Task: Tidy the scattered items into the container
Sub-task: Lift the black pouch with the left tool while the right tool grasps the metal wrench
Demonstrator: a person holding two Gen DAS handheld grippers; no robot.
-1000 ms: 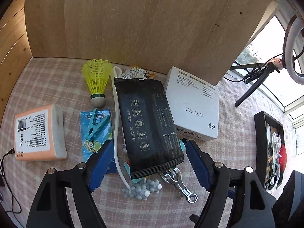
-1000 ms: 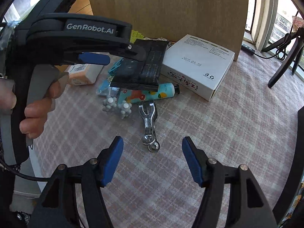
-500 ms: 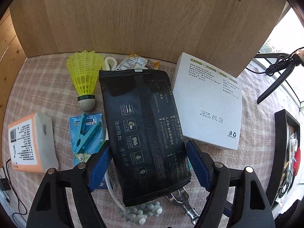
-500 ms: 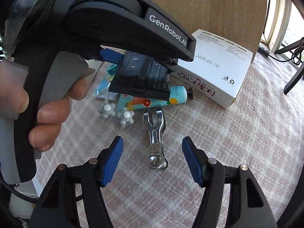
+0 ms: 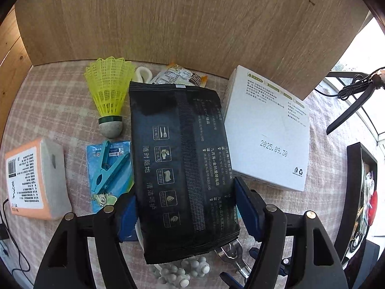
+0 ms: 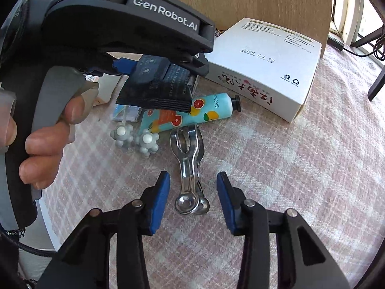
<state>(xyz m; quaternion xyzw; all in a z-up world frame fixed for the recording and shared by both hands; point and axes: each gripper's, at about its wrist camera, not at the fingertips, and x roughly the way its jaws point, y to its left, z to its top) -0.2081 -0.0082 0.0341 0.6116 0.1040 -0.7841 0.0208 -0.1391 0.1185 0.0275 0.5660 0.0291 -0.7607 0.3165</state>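
Note:
My left gripper [image 5: 185, 204] is shut on a black wipes pack [image 5: 182, 168], its blue pads pressing both long edges, and holds its near end off the cloth [image 6: 154, 91]. My right gripper [image 6: 193, 200] is open, its pads either side of a shiny metal clip [image 6: 190, 168] lying on the checked cloth. A fruit-print hand cream tube [image 6: 192, 114] lies under the pack. The black container [image 5: 356, 192], holding several items, shows at the right edge of the left wrist view.
Around the pack lie a white box [image 5: 267, 132], a yellow shuttlecock [image 5: 109, 96], a blue clothes peg on a blue packet [image 5: 108, 168], an orange tissue pack [image 5: 31, 180], a snack packet [image 5: 180, 77] and grey knobbly beads [image 6: 133, 138]. A wooden board [image 5: 192, 24] stands behind.
My left gripper moved forward over the black pack and closed on it, lifting its near end. My right gripper came closer to the metal clip and narrowed around it.

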